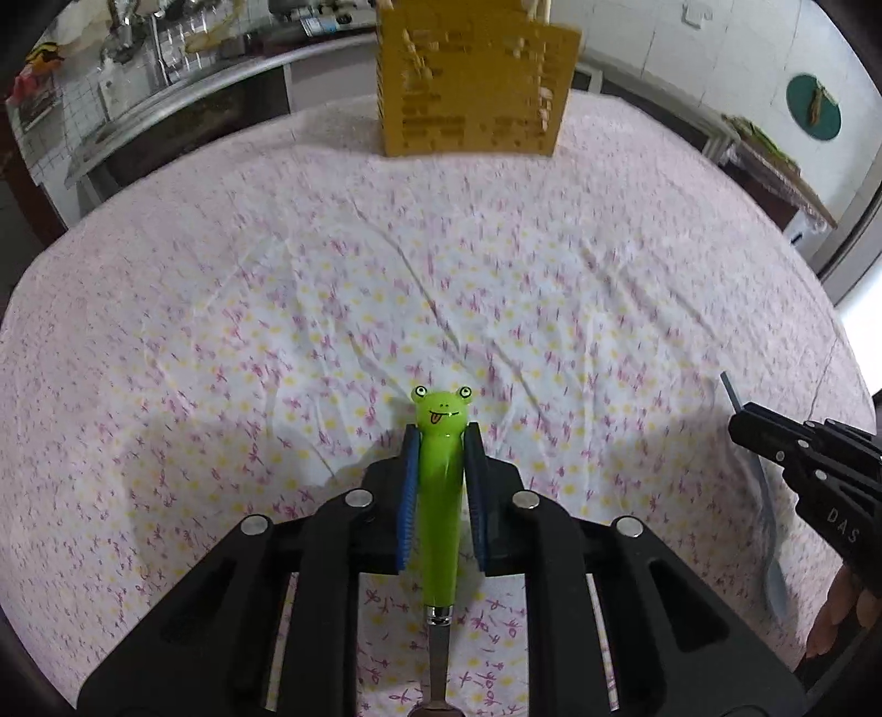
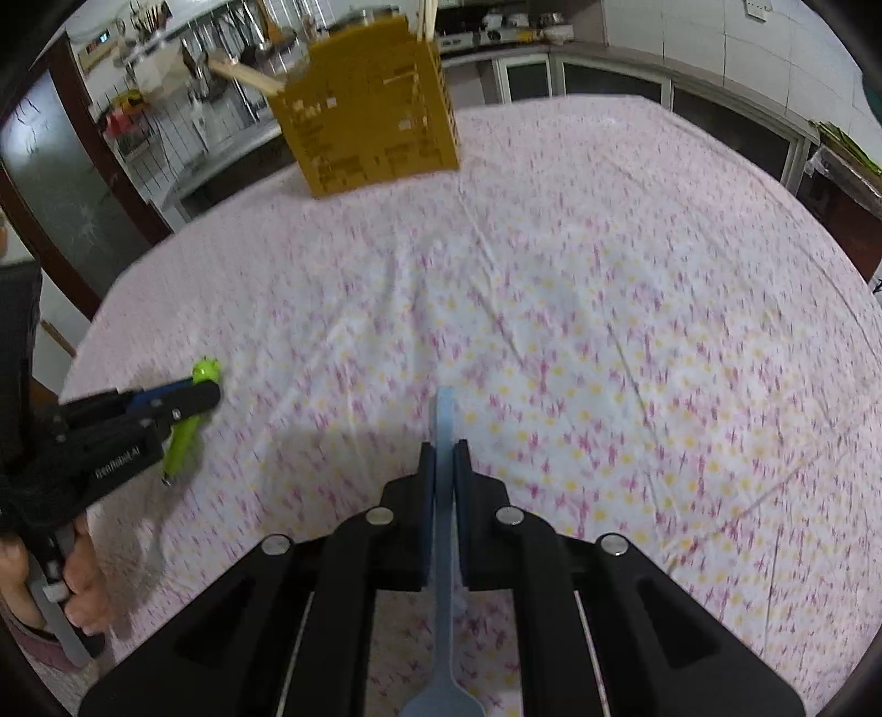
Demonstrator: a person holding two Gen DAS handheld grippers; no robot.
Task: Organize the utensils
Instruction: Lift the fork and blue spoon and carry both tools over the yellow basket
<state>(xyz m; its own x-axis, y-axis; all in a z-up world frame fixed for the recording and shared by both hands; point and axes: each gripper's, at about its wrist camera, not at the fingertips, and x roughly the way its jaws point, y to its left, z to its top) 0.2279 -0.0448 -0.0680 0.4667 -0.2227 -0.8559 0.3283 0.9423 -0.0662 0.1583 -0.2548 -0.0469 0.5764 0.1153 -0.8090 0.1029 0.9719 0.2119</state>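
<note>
The left gripper is clenched on a green frog spoon, its blue pads pressed to either side of the handle. The frog head sticks out past the fingertips toward the far side, and the metal neck runs back under the gripper toward the camera, so the spoon's long axis lies along the fingers. The right gripper is likewise clamped on a thin blue utensil, probably a spoon or fork. Its handle tip points forward and its wider head sits near the bottom edge of the view, again in line with the fingers.

Both utensils appear lifted off the table, which is covered in a floral cloth; the height is hard to judge through the fisheye.

The yellow holder stands upright at the far edge of the table, well apart from both grippers, with a few wooden sticks already poking from its top. From the left gripper it lies nearly straight ahead. From the right gripper it lies ahead and to the left.

The next move likely turns on this: each utensil points handle first at the holder, so either must be carried across the table and tipped upright over the open top. The left gripper looks better lined up, with the holder on its axis.
</note>
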